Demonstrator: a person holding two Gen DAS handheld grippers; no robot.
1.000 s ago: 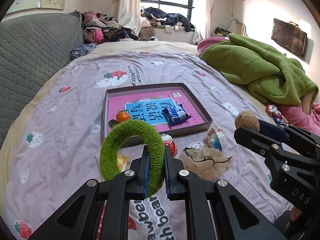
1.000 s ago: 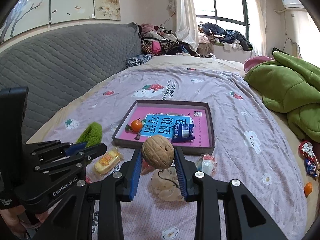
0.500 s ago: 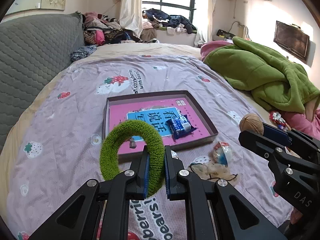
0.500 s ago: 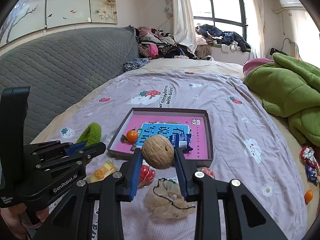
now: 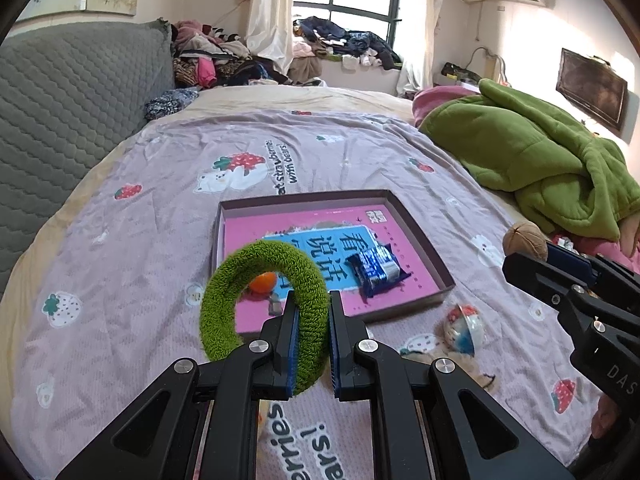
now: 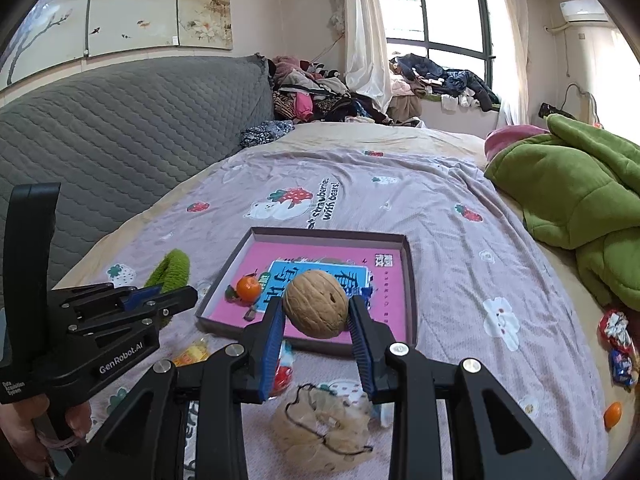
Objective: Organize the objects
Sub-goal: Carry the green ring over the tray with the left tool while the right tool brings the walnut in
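My left gripper (image 5: 311, 308) is shut on a fuzzy green ring (image 5: 240, 276), held upright just in front of the near left corner of a shallow box (image 5: 424, 236) with a pink floor. My right gripper (image 6: 316, 304) is shut on a brown walnut (image 6: 316, 304), which hangs over the box's (image 6: 408, 280) near edge. In the box lie a small orange (image 6: 248, 287), a blue snack packet (image 5: 378, 270) and a small dark thing (image 6: 251, 315). In the left wrist view the right gripper (image 5: 532, 254) shows at the right edge with the walnut (image 5: 525, 237).
On the lilac bedsheet before the box lie a beige pouch with a black cord (image 6: 324, 428), a round wrapped candy (image 5: 464, 326) and a yellow wrapped snack (image 6: 192, 354). A green blanket (image 5: 532, 160) is heaped on the right, a grey quilted headboard (image 6: 120, 128) on the left. Sweets (image 6: 618, 344) lie far right.
Both grippers have moved forward towards the box with their loads still held. The box and its contents look nearer; the orange now shows through the green ring.
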